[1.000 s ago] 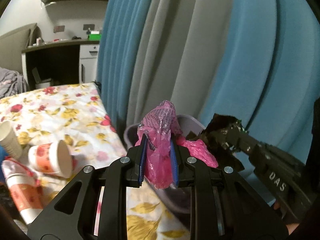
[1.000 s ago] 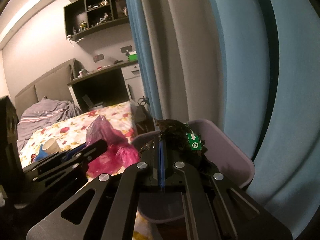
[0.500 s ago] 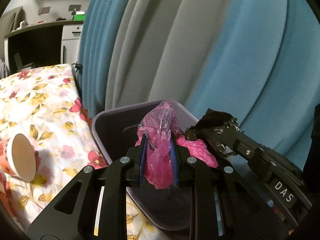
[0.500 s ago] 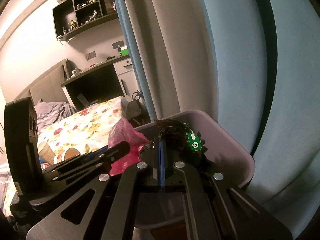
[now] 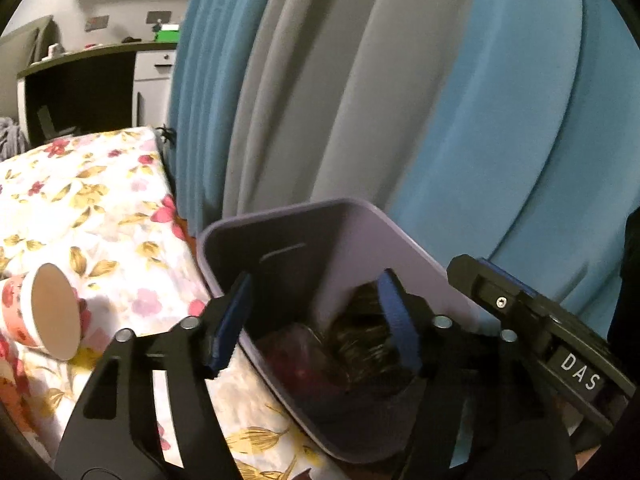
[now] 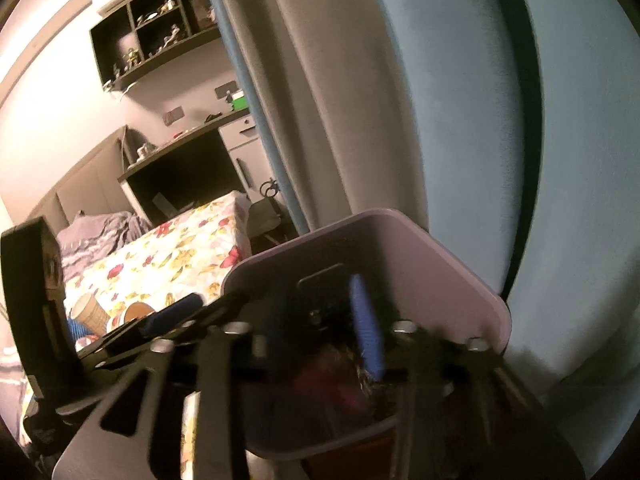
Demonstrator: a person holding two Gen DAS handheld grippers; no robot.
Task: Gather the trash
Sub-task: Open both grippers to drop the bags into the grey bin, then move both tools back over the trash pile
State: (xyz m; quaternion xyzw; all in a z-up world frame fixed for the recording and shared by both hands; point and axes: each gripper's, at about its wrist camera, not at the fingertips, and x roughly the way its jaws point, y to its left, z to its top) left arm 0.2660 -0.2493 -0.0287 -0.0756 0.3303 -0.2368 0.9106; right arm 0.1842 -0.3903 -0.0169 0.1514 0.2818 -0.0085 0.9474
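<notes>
Both tools, left (image 5: 316, 320) and right (image 6: 320, 320), hang over the bin (image 5: 404, 248), jaws just opened and empty; pink bag (image 5: 296, 356) and dark wrapper (image 5: 364, 336) lie inside.

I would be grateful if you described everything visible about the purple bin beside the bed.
The purple bin is a smooth, plastic-looking rectangular tub with rounded corners, a thin rim and a slot-shaped handle cutout in its far wall. It stands upright and open between the floral bed and the curtain. Inside lie a pink bag and a dark crumpled wrapper.
</notes>
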